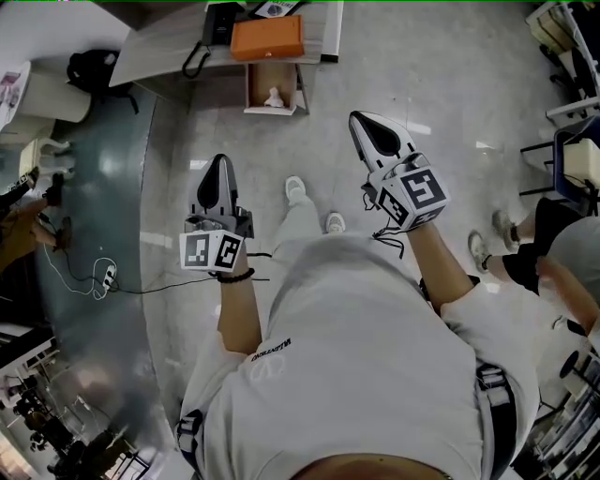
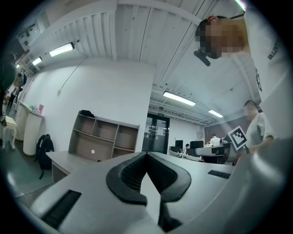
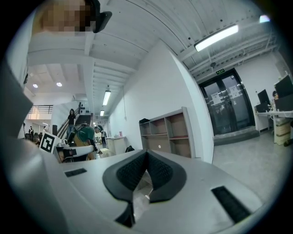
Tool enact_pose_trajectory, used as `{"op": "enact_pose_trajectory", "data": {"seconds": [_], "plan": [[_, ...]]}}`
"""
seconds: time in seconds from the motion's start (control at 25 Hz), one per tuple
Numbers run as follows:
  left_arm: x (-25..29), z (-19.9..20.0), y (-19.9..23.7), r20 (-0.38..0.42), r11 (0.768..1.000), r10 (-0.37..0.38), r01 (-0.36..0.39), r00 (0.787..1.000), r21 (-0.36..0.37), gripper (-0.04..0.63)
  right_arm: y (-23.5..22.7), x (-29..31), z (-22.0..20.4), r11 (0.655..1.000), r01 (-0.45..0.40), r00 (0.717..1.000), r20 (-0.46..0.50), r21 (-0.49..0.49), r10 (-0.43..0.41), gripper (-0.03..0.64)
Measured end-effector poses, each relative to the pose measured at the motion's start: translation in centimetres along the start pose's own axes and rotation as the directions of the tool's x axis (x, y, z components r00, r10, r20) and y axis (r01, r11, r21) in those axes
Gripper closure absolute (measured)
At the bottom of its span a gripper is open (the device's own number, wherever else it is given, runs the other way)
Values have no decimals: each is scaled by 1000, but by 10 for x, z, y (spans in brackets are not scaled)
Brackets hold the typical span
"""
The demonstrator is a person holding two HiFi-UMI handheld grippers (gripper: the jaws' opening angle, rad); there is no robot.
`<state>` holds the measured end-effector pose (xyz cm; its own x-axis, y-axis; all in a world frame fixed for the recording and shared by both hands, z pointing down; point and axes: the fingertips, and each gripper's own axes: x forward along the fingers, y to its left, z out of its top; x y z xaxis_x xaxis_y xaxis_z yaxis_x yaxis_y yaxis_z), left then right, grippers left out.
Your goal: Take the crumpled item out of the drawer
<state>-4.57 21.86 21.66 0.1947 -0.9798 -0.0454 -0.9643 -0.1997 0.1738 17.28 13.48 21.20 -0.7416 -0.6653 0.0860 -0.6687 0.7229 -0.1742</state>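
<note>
While left tool (image 1: pixel 218 161) and right tool (image 1: pixel 360 122) hang clenched empty, reaching looks unstarted
Crumpled item (image 1: pixel 274 97) lies in drawer (image 1: pixel 250 94), well apart: approach, then unclench

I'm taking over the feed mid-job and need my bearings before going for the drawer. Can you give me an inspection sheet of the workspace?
Surface: grey desk ahead, across open tiled floor.
Job's things: drawer under the desk stands open; white crumpled item lies inside, untouched.
Clutter: flat orange box and black telephone on the desk; black backpack on the floor beside it.
Grippers: left gripper shut, empty; right gripper shut, empty; both well short of the drawer.
Cables: white cable with power strip and thin black cable on the floor at left.
Surroundings: second person close at right; open shelving against the wall.
</note>
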Motion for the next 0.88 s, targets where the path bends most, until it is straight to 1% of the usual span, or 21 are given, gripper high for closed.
{"op": "enact_pose_trajectory", "data": {"seconds": [0.2,0.4,0.6,0.76,0.88], "plan": [[23,-4,16,7,1000,-21,21,1000,-9,595,-7,25,-2,1000,6,1000,-6,-17,-6,617],[61,-8,40,12,999,-47,47,999,-21,595,-22,60,0,999,26,1000,-13,-38,-27,616],[101,-9,75,14,997,-64,64,998,-39,595,-34,109,11,997,47,999,-5,-66,-47,616],[141,-10,95,5,994,-97,97,995,-47,595,-47,151,24,995,62,998,-4,-78,-63,616],[166,-20,112,-14,990,-121,120,993,-70,595,-49,185,25,994,36,999,-32,-106,-39,616]]}}
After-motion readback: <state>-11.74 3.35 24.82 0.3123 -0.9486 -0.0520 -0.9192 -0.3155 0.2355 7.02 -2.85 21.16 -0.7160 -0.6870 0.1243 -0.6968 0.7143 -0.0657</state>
